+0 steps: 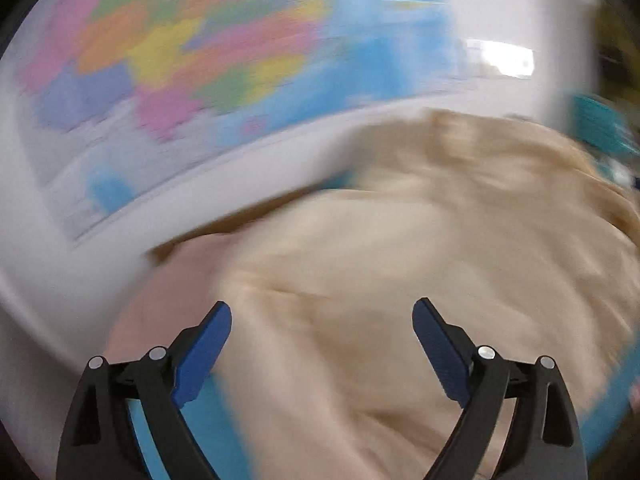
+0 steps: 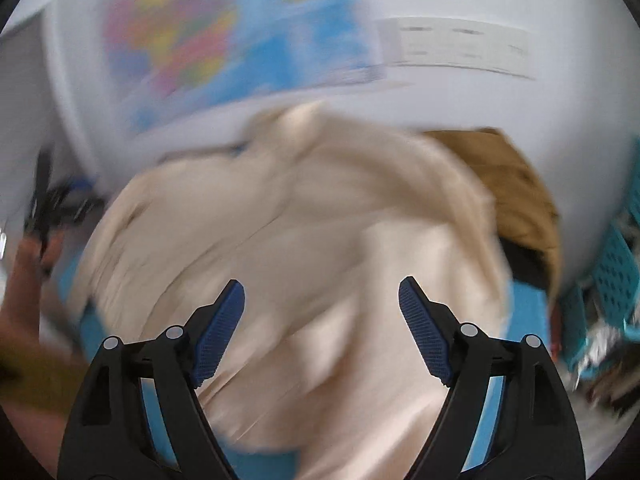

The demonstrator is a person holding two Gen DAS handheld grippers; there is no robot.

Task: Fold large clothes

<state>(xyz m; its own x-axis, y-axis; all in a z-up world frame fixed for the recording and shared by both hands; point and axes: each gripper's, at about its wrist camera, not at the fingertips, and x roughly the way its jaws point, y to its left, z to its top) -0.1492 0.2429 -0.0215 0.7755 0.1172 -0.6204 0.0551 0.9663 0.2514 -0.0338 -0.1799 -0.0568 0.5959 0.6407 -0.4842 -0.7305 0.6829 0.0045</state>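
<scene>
A large cream garment [image 1: 400, 260] lies bunched on a blue surface [image 1: 224, 432], blurred by motion. My left gripper [image 1: 322, 316] hovers above its near part, jaws wide apart, nothing between the blue pads. In the right wrist view the same cream garment [image 2: 304, 232] fills the middle. My right gripper [image 2: 320, 296] hangs over it, also open and empty. At the left edge of that view a hand holds the other gripper [image 2: 52, 200], too blurred to read.
A coloured wall map [image 1: 192, 60] hangs on the white wall behind. A brown garment [image 2: 516, 192] lies at the back right beside the cream one. Teal perforated baskets [image 2: 616, 272] with clutter stand at the right edge.
</scene>
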